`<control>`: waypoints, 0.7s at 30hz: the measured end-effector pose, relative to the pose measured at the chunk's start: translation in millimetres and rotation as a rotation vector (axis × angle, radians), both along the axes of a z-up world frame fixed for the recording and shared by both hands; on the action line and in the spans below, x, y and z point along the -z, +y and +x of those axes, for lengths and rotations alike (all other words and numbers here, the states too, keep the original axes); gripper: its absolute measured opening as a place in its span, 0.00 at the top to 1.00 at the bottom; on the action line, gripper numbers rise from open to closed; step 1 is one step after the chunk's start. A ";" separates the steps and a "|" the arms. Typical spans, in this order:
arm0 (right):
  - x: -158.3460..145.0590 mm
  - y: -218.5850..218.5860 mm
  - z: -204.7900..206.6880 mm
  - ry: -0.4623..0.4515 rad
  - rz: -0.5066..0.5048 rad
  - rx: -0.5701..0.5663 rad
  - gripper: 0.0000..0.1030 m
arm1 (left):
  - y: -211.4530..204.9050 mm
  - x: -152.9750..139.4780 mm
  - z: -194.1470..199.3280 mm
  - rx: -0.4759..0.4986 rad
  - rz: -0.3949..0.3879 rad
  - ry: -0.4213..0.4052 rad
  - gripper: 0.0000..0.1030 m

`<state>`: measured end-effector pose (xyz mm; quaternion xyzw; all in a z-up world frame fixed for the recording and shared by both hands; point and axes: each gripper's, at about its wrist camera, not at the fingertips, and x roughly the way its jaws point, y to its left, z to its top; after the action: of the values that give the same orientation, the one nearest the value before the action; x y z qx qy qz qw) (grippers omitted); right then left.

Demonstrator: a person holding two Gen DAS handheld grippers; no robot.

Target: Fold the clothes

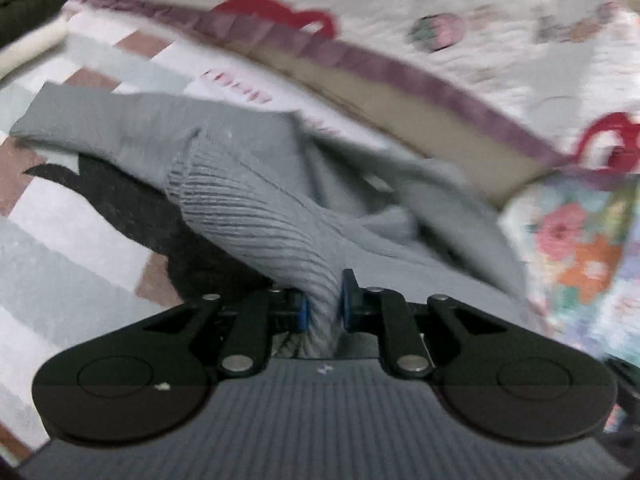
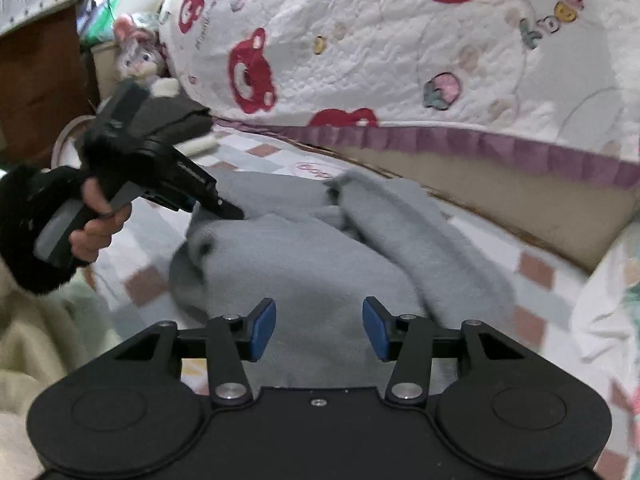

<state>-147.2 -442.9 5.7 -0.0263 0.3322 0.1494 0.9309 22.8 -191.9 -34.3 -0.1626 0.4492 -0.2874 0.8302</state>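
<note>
A grey knitted sweater (image 2: 320,264) lies crumpled on a checked bedsheet (image 2: 256,152). In the left wrist view its ribbed cuff (image 1: 272,232) runs down between the blue pads, and my left gripper (image 1: 323,308) is shut on that cuff. A dark garment (image 1: 132,208) shows beneath the sweater at the left. The right wrist view shows my left gripper (image 2: 230,210), held by a hand, pinching the sweater's left edge. My right gripper (image 2: 319,330) hovers over the sweater's near part with its jaws apart and nothing gripped between the pads.
A white quilt with red bear prints (image 2: 400,60) is heaped behind the sweater, edged by a purple frill (image 1: 360,64). A stuffed rabbit toy (image 2: 134,56) sits at the back left. A floral cloth (image 1: 580,248) lies at the right, a cream blanket (image 2: 36,340) at the left.
</note>
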 end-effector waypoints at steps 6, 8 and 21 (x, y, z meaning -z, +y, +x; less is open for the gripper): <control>-17.0 49.2 -13.6 -0.070 -0.122 -0.135 0.36 | 6.2 -56.5 -65.2 0.154 -0.151 -0.088 0.87; -19.9 58.5 -18.3 -0.100 -0.182 -0.125 0.36 | 0.1 -65.5 -78.7 0.220 -0.229 -0.077 0.87; -18.0 42.1 -8.4 -0.137 -0.149 0.032 0.27 | -35.1 -78.1 -103.6 0.408 -0.249 -0.073 0.88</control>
<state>-155.7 -400.8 23.7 -0.1003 0.2782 0.1072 0.9492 -80.8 -227.0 43.7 -0.1590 0.4034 -0.5080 0.7442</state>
